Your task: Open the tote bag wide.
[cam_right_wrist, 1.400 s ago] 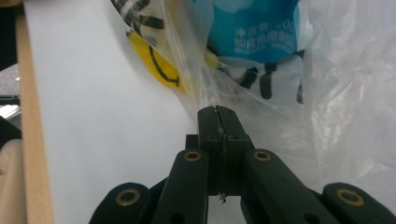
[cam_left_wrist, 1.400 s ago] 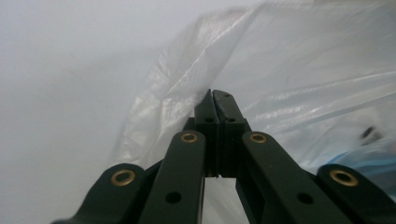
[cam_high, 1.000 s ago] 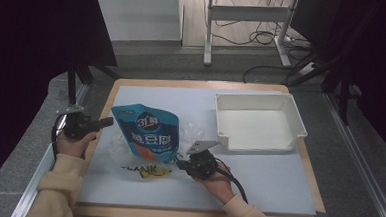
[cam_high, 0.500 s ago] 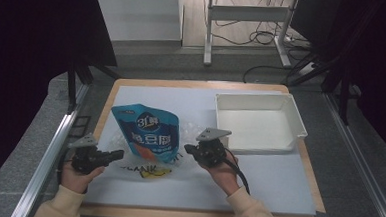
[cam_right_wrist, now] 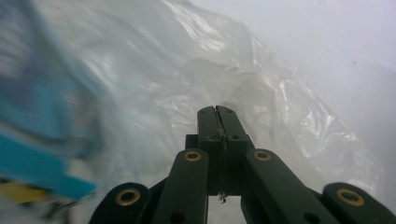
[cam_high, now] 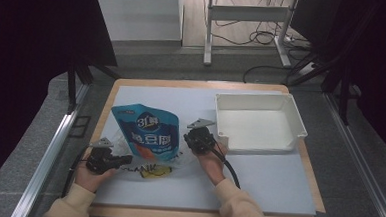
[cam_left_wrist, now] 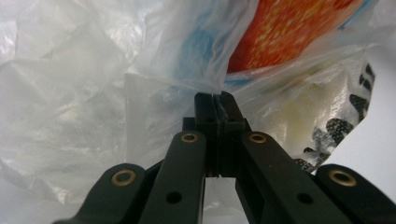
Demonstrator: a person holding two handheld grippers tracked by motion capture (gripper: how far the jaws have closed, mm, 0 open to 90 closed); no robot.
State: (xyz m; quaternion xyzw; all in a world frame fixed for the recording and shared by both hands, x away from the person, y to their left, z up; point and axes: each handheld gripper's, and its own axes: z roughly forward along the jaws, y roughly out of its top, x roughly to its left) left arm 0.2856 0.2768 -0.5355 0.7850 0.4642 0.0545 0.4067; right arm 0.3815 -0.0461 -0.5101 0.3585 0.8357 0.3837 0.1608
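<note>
Pinching thin clear plastic, my left claw [cam_left_wrist: 215,100] has its jaws pressed together on a fold of the plastic bag [cam_left_wrist: 93,93], and just past the tips I see the orange and blue of the pouch [cam_left_wrist: 289,28] through the film. My right claw [cam_right_wrist: 217,112] is likewise clamped on a crease of the same bag [cam_right_wrist: 243,79], with the blue pouch [cam_right_wrist: 32,107] blurred off to its left. From above, the left claw [cam_high: 123,160] sits at the bag's near left edge and the right claw [cam_high: 192,138] at its right edge, the pouch [cam_high: 147,131] lying between them, partly inside the bag as far as I can tell. Beyond the right claw, well clear of it, is the white tray [cam_high: 257,142] on the table [cam_high: 277,178]. I judge the film light, limp and slippery, easy to tear or slip through a pinch. The pouch looks fuller and heavier, so I would hold the bag by bunched folds near its opening rather than a single layer.
</note>
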